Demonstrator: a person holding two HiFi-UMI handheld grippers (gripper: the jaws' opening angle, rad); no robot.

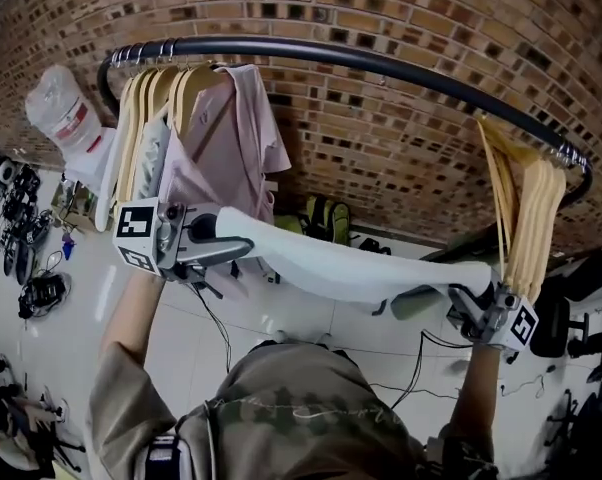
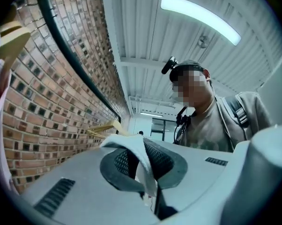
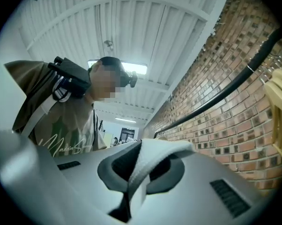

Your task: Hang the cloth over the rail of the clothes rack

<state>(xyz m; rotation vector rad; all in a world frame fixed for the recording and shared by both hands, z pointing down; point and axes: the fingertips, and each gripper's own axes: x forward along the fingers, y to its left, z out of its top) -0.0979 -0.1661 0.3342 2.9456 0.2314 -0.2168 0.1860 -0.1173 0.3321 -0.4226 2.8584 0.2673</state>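
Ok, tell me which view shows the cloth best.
The head view: the whole cloth hangs stretched between the left gripper and right gripper, below the rail. Each gripper view shows only the edge pinched in its shut jaws.

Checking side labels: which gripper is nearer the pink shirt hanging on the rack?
Left. The left gripper, shut on the cloth, sits by the lower edge of the pink shirt; the right gripper holds the cloth's other end below the far wooden hangers.
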